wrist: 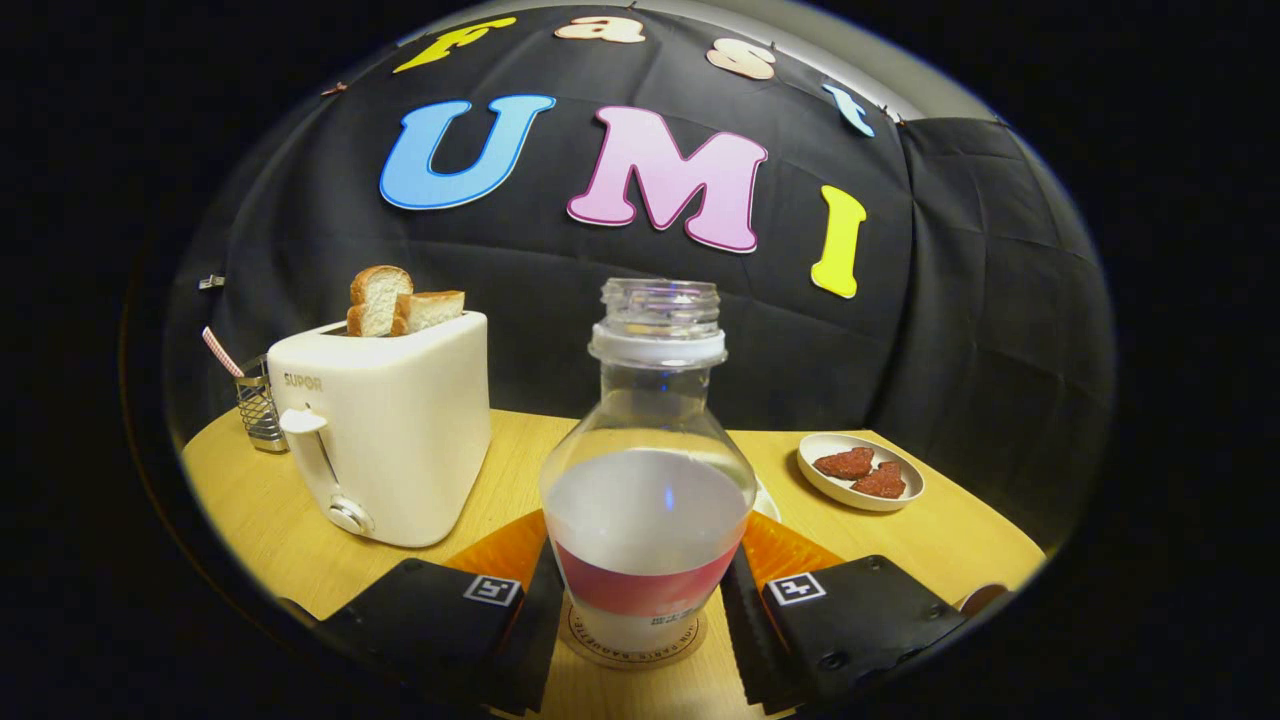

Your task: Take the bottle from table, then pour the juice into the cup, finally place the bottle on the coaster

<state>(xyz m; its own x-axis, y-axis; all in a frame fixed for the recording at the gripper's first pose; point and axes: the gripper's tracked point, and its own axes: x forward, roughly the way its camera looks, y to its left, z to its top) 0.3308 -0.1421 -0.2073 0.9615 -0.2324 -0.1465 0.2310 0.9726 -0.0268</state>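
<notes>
Far off to the left of the hand-held gripper [640, 610], at the back of the wooden desk [250, 500]: a small wire-mesh holder [260, 408] with a red-and-white striped straw [220, 352] leaning out of it. Just right of that, ahead and left of the left finger: a cream toaster [390, 430], lever and dial facing this way, two slices of bread [400, 302] sticking up from its slots; well apart from the fingers, nothing of it crossing the gap between them. Between toaster and fingers, bare desk, then an orange mat [505, 550] showing behind both fingers. Dead centre, between the two fingers: the bottle [648, 480], clear, upright, cap off, open threaded neck on top, pale liquid filling the lower body, a red-and-white label band around the base. Standing on a round brown coaster [632, 645] with lettering along its rim, the coaster lying on the desk between the fingertips. Fingers set wide on either side of the bottle, inner faces very close to its lower sides; actual contact not clear, so impossible to say whether pressing or merely flanking. Just behind the bottle's right shoulder, a sliver of a white rim [765, 500], too little showing to name. Further right, beyond the right finger: a small white oval dish [860, 472] carrying two reddish-brown pieces of food [865, 472], well apart from the bottle. At the far right by the right finger, a rounded brown edge [985, 598], unidentifiable.
</notes>
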